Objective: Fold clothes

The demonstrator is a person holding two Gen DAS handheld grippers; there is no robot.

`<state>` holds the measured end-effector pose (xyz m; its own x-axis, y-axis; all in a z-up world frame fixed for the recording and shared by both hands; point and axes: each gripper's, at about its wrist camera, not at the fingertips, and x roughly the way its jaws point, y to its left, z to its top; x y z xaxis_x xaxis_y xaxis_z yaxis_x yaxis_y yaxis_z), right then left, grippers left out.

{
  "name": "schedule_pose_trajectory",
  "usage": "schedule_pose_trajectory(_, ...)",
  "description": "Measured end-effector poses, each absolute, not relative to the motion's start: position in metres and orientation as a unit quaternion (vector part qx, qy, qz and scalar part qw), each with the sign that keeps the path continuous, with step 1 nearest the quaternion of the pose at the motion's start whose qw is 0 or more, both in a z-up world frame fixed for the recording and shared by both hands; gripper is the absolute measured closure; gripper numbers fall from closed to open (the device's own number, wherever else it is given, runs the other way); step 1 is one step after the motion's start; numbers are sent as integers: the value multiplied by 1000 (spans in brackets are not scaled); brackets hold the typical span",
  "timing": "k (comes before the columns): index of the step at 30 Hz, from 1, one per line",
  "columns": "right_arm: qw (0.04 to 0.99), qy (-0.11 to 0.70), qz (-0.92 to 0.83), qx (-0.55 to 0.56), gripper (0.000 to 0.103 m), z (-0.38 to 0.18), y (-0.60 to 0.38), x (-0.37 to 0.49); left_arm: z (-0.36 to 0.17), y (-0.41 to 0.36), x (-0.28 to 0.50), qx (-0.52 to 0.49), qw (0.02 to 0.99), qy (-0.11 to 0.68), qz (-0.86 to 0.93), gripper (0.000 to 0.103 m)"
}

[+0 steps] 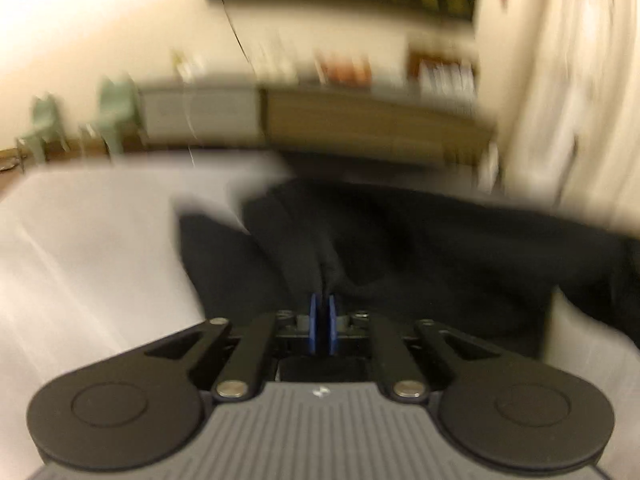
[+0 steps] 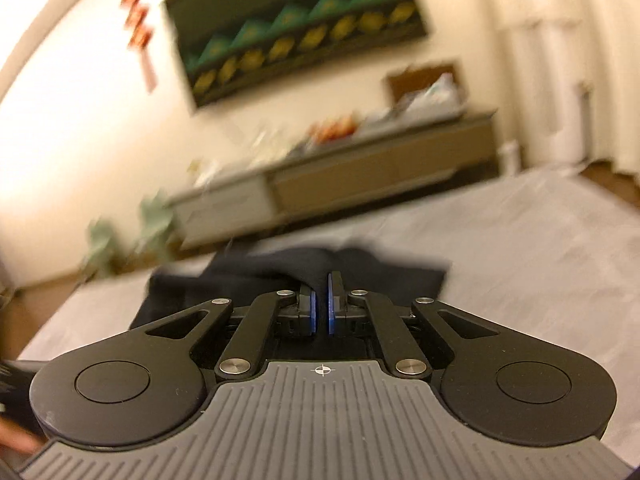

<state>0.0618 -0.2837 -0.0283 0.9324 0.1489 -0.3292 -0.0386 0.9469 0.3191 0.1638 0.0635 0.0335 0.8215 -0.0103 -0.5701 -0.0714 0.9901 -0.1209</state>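
A black garment [image 1: 420,248] lies bunched on the white sheet [image 1: 88,248] of a bed. My left gripper [image 1: 324,300] is shut on a pinched fold of the black garment, which rises from the blue pads and spreads to the right. In the right wrist view the same black garment [image 2: 260,276] lies ahead on the sheet [image 2: 520,264]. My right gripper [image 2: 321,280] is shut on a fold of it that runs up between the blue pads. Both views are motion-blurred.
A low sideboard [image 2: 360,180] with cluttered items on top stands beyond the bed's far edge, under a dark framed picture [image 2: 296,28]. Small green chairs [image 1: 116,112] stand on the wooden floor at the left. A pale curtain [image 1: 560,100] hangs at the right.
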Motion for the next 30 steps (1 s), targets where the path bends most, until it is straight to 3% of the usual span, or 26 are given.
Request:
schedule_pose_trajectory(2, 973, 149, 23, 173, 101, -16, -300, 54, 77, 108, 137, -104, 961, 253, 43, 97)
schedule_pose_trajectory(6, 969, 160, 10, 189, 101, -5, -313, 45, 100, 187, 83, -137, 951, 250, 120, 97)
schedule_pose_trajectory(8, 962, 217, 22, 162, 100, -17, -303, 54, 69, 194, 71, -87, 933, 306, 165, 95)
schedule_pose_trajectory(10, 943, 298, 60, 134, 88, -38, -289, 66, 36, 194, 64, -63, 916, 368, 146, 92)
schedule_pose_trajectory(12, 934, 325, 73, 128, 81, -47, -280, 66, 16, 196, 50, -64, 910, 394, 114, 85)
schedule_pose_trajectory(13, 936, 321, 74, 126, 69, -45, -278, 63, 16, 199, 44, -66, 913, 387, 110, 83)
schedule_pose_trajectory(14, 941, 307, 76, 121, 60, -38, -276, 59, 21, 203, 40, -69, 919, 374, 109, 69)
schedule_pose_trajectory(15, 947, 290, 74, 115, 42, -30, -274, 56, 27, 206, 38, -74, 924, 360, 110, 50)
schedule_pose_trajectory(16, 953, 274, 69, 108, 27, -23, -273, 53, 33, 209, 39, -78, 928, 346, 110, 41)
schedule_pose_trajectory(18, 963, 247, 58, 92, 11, -10, -270, 51, 48, 212, 50, -84, 937, 321, 105, 29)
schedule_pose_trajectory(23, 956, 288, 53, 29, 7, -2, -238, 115, 59, 197, 125, -110, 931, 344, 44, 8)
schedule_pose_trajectory(27, 923, 371, 85, -61, 8, -28, -192, 188, 36, 164, 200, -113, 905, 409, 19, 8)
schedule_pose_trajectory(29, 900, 416, 88, -98, 27, -48, -178, 214, 19, 148, 228, -102, 893, 438, 8, 9)
schedule_pose_trajectory(30, 888, 438, 88, -113, 57, -58, -174, 225, 10, 142, 240, -95, 886, 453, 7, 27)
